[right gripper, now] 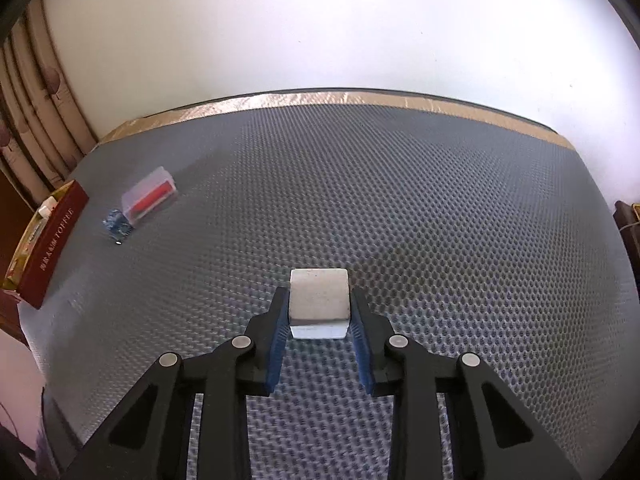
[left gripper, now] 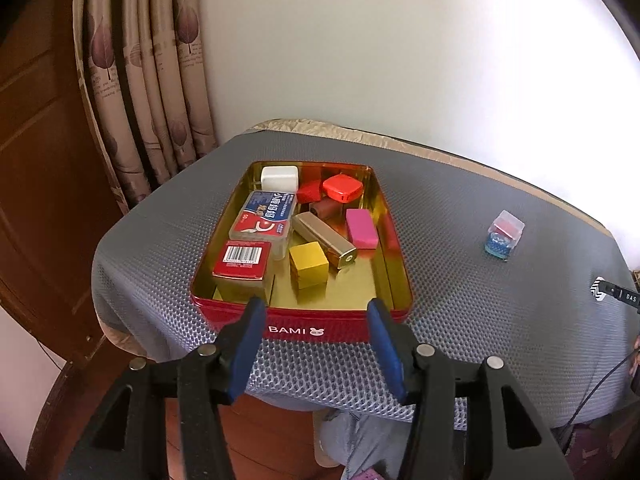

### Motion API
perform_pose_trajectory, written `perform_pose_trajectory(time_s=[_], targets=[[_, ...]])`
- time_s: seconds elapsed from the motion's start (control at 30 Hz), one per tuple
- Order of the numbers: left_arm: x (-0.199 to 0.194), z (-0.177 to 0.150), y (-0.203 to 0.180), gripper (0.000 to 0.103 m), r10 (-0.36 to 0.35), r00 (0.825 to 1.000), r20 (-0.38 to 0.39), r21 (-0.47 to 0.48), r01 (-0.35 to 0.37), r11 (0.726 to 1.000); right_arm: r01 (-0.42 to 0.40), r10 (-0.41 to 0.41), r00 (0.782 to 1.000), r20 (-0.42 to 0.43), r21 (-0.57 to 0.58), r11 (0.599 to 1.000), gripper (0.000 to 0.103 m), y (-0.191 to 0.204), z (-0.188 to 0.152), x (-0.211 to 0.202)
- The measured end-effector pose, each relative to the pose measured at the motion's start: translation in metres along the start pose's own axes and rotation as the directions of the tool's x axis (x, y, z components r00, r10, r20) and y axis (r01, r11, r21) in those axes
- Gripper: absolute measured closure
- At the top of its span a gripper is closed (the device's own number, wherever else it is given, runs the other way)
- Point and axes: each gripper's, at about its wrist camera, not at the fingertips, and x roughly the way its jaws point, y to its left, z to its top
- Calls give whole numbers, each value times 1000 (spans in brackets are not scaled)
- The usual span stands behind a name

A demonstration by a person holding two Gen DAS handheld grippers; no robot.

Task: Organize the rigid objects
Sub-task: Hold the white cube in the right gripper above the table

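A red BAMI tin (left gripper: pixel 304 330) with a gold inside sits on the grey mesh mat and holds several small items: a yellow cube (left gripper: pixel 308 264), a pink eraser (left gripper: pixel 361 227), a gold bar (left gripper: pixel 324 239), a red barcode box (left gripper: pixel 242 264). My left gripper (left gripper: pixel 318 312) is open and empty at the tin's near wall. My right gripper (right gripper: pixel 320 312) is shut on a white block (right gripper: pixel 319 300) just above the mat. A clear box with a red insert (right gripper: pixel 149 199) lies beside a small blue box (right gripper: pixel 117 224); the pair also shows in the left wrist view (left gripper: pixel 505 234).
The tin's red side (right gripper: pixel 52 240) shows at the left edge of the right wrist view. The mat (right gripper: pixel 400 208) ends at a tan strip by the white wall. Curtains (left gripper: pixel 148 80) and a wooden door stand to the left. A cable (left gripper: pixel 616 294) lies at the right.
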Motion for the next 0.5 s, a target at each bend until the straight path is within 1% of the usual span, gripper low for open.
perform_pose_trajectory(time_s=[0.1, 0.17, 0.23, 0.33, 0.43, 0.5], targets=[[2, -3, 4, 49, -5, 1000, -7, -9, 5, 1000, 10, -11, 1000, -14, -11, 1000, 75, 3, 1, 1], [6, -4, 7, 49, -9, 1000, -19, -19, 9, 1000, 2, -2, 999, -32, -2, 1000, 75, 4, 1, 7], [10, -6, 12, 49, -18, 999, -36, -40, 16, 999, 12, -12, 999, -35, -5, 1000, 75, 6, 0, 8], [14, -7, 18, 49, -34, 998, -56, -70, 30, 997, 4, -5, 999, -47, -16, 1000, 74, 9, 1, 11], [17, -7, 20, 49, -49, 996, -71, -93, 42, 995, 26, -27, 998, -49, -20, 999, 73, 10, 4, 14], [15, -7, 18, 49, -48, 997, -63, -90, 42, 995, 16, -18, 996, -83, -23, 1000, 74, 11, 4, 21]])
